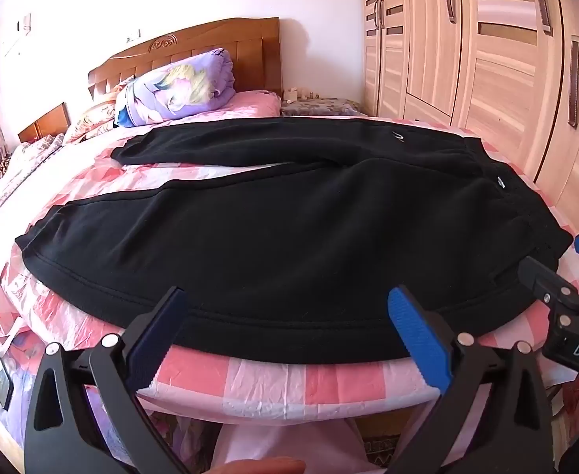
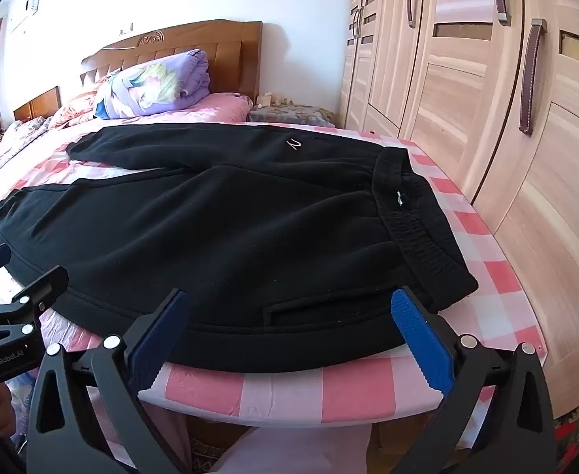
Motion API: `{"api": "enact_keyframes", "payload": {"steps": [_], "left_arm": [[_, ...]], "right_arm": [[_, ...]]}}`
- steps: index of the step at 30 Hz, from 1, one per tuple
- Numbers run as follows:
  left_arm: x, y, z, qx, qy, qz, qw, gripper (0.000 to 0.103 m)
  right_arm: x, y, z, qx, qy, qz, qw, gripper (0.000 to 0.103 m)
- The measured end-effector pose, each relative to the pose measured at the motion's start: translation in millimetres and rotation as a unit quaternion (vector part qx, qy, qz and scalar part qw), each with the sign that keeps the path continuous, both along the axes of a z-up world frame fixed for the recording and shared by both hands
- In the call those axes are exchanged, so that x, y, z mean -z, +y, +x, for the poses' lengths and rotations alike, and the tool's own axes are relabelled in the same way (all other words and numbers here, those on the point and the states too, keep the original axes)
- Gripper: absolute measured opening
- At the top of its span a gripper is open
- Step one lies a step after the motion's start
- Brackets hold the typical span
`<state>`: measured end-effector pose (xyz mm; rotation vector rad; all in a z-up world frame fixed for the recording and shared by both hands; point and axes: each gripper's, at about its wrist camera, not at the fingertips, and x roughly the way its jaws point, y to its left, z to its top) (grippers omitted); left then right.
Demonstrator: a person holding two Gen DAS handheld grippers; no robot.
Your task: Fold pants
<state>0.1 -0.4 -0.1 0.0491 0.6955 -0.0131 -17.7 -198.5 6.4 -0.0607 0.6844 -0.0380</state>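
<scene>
Home bedroom, bed (image 1: 250, 387), headboard (image 1: 194, 51), wardrobe (image 1: 487, 59)

The pants (image 1: 273, 237) lie flat on the bed (image 1: 273, 383). The quilt (image 1: 179, 87) sits at their 11 o'clock. The wardrobe (image 1: 487, 71) stands at 2 o'clock.

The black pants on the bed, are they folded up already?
No, the black pants lie spread flat on the pink checked bed cover, with both legs stretched out apart toward the left.
</scene>
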Motion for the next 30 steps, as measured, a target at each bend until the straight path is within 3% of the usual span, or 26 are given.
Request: {"api": "enact_keyframes", "payload": {"steps": [30], "left_arm": [[9,6,-2,-0.004,0.01,0.009,0.9999,0.102]], "right_arm": [[9,-5,-2,0.001,0.013,0.019,1.0,0.099]]}}
